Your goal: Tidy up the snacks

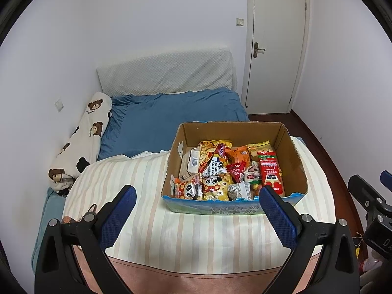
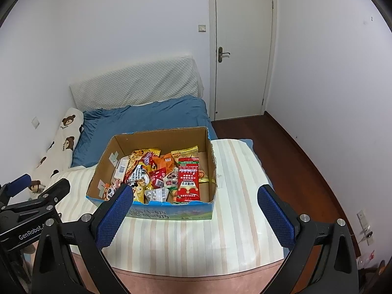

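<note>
An open cardboard box (image 1: 291, 147) (image 2: 107, 156) with a blue printed front stands on a striped cloth on the bed. Several snack packets fill it, among them a tall red packet (image 1: 271, 171) (image 2: 188, 178) at the right and panda-printed packets (image 1: 215, 188) at the front. My left gripper (image 1: 196, 193) hovers open just short of the box's front wall, with nothing between its blue pads. My right gripper (image 2: 196, 193) is also open and empty, near the box's front right corner. Each gripper shows at the edge of the other's view.
A striped cream cloth (image 1: 137, 178) (image 2: 240, 171) covers the near end of the bed. A blue sheet (image 1: 171, 117), a bear-print pillow (image 1: 83, 142) and a padded white headboard (image 1: 166, 71) lie behind. A shut white door (image 2: 242, 49) and dark wooden floor (image 2: 294, 152) are on the right.
</note>
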`<state>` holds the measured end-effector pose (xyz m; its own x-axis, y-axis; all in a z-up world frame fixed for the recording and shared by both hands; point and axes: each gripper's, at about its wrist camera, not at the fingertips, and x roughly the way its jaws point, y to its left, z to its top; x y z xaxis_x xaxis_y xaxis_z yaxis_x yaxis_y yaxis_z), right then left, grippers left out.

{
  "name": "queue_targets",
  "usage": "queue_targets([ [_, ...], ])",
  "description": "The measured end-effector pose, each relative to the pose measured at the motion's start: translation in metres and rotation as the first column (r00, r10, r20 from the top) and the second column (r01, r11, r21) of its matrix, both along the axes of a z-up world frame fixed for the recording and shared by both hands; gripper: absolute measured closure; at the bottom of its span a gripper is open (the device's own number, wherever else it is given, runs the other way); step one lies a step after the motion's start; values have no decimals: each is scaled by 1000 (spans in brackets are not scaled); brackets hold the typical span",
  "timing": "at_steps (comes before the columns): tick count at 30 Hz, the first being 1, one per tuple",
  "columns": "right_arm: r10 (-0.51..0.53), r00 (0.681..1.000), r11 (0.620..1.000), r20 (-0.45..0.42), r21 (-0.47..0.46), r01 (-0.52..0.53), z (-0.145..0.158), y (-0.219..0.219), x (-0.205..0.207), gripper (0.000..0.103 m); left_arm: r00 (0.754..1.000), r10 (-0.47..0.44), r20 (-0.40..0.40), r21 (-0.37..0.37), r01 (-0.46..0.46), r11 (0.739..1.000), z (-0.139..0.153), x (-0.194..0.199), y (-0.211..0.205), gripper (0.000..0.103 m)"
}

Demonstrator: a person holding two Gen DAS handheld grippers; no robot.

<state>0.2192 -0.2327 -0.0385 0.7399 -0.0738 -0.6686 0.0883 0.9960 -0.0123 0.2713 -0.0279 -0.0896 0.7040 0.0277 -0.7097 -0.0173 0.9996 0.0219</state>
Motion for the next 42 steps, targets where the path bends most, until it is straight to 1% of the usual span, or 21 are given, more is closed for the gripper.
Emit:
queue_targets([
  [15, -5, 1000, 1000, -2, -4, 5, 3, -4, -3, 0, 1000, -11, 12, 0, 11, 1000, 7, -8, -3, 0],
  [33, -8, 1000, 1000, 0, -6, 8, 2, -6, -5, 0, 999, -15, 29, -9, 15, 1000, 10, -14, -6, 0],
  [36, -11, 1000, 1000, -6, 1, 11, 1, -6, -5, 0, 999, -18, 29, -21, 18, 1000, 11, -15, -6, 0],
  [42, -10, 1000, 1000, -2, -2, 10, 1, -6, -6, 0, 1000, -13, 26, -17, 14, 1000, 9, -13, -6, 0],
])
